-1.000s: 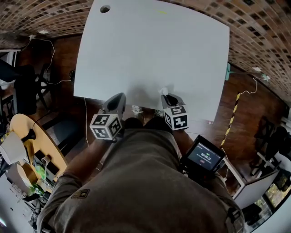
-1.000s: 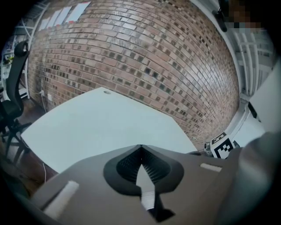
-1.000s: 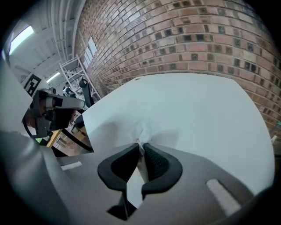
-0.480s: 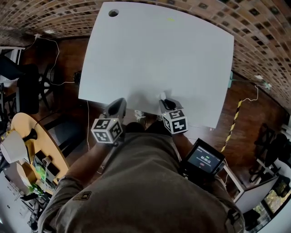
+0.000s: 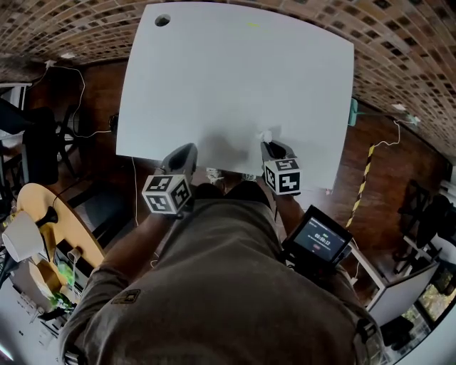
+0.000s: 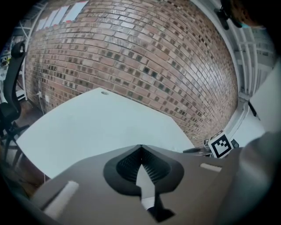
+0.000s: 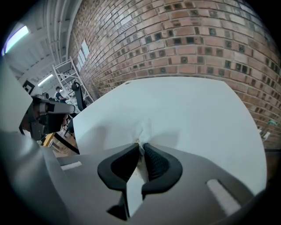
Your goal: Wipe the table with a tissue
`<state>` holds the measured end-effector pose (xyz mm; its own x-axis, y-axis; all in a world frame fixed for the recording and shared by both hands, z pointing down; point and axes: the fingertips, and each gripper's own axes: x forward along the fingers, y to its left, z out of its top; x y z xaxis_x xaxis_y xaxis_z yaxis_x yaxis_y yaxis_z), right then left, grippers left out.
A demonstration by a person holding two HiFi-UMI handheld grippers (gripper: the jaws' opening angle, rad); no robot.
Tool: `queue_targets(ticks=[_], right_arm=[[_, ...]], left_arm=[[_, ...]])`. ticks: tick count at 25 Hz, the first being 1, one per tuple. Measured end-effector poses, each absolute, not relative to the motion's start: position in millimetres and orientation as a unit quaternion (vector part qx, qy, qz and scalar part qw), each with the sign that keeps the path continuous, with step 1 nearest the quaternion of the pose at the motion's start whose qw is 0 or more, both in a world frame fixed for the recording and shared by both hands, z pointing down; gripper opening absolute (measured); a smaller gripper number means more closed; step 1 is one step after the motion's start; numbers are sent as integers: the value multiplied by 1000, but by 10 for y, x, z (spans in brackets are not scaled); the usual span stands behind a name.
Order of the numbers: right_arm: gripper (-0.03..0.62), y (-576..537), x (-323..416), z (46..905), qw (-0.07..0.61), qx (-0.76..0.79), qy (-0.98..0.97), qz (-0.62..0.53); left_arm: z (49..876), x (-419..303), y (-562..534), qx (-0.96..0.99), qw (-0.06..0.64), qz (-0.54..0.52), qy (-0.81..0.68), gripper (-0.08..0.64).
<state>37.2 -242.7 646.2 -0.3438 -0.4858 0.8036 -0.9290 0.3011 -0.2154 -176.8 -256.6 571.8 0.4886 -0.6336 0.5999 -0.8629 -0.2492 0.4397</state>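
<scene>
A white table (image 5: 235, 78) fills the upper part of the head view. My right gripper (image 5: 271, 145) is over the table's near edge, shut on a small white tissue (image 5: 266, 135). In the right gripper view the tissue (image 7: 141, 135) sticks out from between the closed black pads (image 7: 156, 162) over the tabletop (image 7: 189, 110). My left gripper (image 5: 183, 153) hovers at the near edge to the left, shut with nothing between its pads (image 6: 127, 166). The left gripper view looks across the tabletop (image 6: 101, 127).
A round cable hole (image 5: 162, 20) sits at the table's far left corner. A brick wall (image 6: 145, 52) stands behind the table. A small screen device (image 5: 318, 242) hangs at my right hip. A wooden desk with clutter (image 5: 43, 235) stands to the left. Cables (image 5: 78, 93) trail on the floor.
My right gripper with the tissue has shifted slightly right and forward along the near edge. The left gripper has barely moved.
</scene>
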Motion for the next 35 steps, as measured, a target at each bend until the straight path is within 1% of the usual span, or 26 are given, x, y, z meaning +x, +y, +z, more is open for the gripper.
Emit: queue_targets(ticks=[7, 15, 23, 35], right_arm=[[44, -2295, 176, 6174, 298, 482, -752, 337], [44, -1979, 260, 5862, 269, 520, -740, 332], [44, -1601, 187, 5639, 236, 498, -774, 312], [44, -656, 866, 5306, 183, 468, -820, 275]], left_arm=[[5655, -1724, -2519, 791, 376, 133, -464, 2], [5646, -1527, -2335, 813, 376, 117, -428, 2], [5427, -1400, -1939, 813, 352, 98, -453, 2], [5202, -764, -849, 792, 322, 73, -514, 2]])
